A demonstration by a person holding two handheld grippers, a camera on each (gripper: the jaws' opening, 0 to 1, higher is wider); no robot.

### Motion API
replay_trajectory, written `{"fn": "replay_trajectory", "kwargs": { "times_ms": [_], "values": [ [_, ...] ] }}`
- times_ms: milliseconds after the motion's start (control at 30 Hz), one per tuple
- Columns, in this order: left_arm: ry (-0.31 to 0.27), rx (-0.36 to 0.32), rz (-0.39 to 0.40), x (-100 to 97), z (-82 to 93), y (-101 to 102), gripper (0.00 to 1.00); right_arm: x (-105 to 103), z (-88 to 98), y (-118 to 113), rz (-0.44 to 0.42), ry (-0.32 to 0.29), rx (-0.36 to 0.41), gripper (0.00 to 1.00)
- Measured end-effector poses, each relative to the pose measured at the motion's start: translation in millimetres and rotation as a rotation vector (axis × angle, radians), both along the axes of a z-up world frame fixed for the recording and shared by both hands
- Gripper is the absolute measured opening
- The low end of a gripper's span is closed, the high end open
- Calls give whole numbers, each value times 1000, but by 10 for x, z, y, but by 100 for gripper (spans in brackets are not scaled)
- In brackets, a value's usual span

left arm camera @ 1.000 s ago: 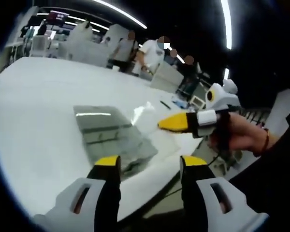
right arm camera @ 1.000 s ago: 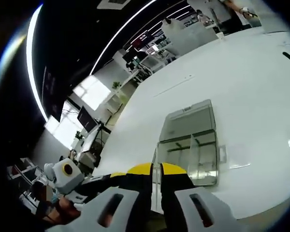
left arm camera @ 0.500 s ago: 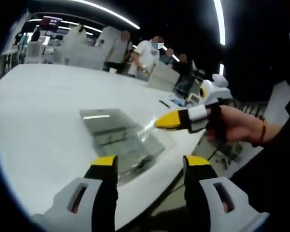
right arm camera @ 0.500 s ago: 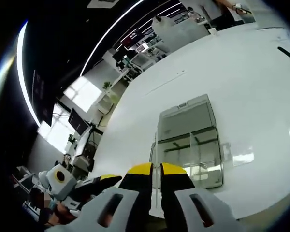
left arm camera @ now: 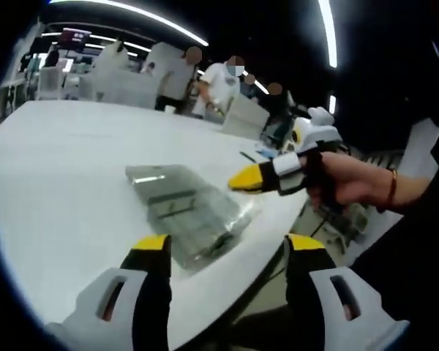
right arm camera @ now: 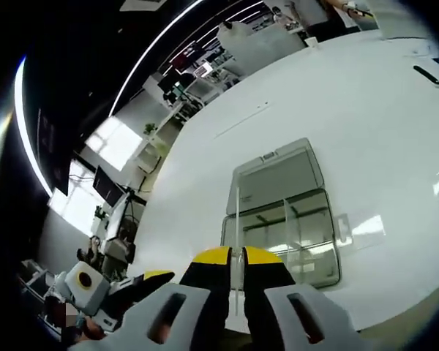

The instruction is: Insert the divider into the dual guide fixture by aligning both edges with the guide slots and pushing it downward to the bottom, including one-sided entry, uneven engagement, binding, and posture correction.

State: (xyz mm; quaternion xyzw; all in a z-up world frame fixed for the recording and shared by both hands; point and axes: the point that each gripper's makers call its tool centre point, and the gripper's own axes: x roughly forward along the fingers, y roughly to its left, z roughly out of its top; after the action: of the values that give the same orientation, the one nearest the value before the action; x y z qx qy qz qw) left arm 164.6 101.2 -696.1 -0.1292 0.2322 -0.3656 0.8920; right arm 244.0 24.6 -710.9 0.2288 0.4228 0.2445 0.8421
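Left gripper view: the left gripper (left arm camera: 227,252), yellow-tipped with black jaws, stands spread wide and holds nothing. Beyond its tips, the clear plastic dual guide fixture (left arm camera: 190,212), a lidded box, lies on the white tabletop (left arm camera: 58,183) near the front edge. The right gripper (left arm camera: 241,178), held by a hand (left arm camera: 347,179), hovers just beside the fixture's right side. People stand beyond the tabletop's far edge.

Right gripper view: the right gripper (right arm camera: 236,257) is pressed together on the thin transparent divider (right arm camera: 238,234), held edge-on above the fixture's near left corner. The fixture (right arm camera: 285,219) shows an open lid and a partitioned tray. The left gripper (right arm camera: 143,281) appears lower left.
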Motion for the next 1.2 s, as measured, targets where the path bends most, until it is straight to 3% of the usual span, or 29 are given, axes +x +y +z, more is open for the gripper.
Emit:
{"fn": "replay_trajectory", "kwargs": {
  "times_ms": [167, 667, 900, 1200],
  "values": [
    [-39, 17, 3, 37, 28, 27, 69, 23, -33, 8, 11, 16, -24, 0],
    [-61, 39, 19, 72, -32, 137, 83, 76, -158, 47, 1, 62, -47, 0],
    [-81, 42, 44, 142, -30, 185, 95, 114, -226, 42, 9, 69, -75, 0],
    [-83, 45, 64, 215, -35, 266, 99, 120, -306, 70, 14, 87, -89, 0]
  ]
}}
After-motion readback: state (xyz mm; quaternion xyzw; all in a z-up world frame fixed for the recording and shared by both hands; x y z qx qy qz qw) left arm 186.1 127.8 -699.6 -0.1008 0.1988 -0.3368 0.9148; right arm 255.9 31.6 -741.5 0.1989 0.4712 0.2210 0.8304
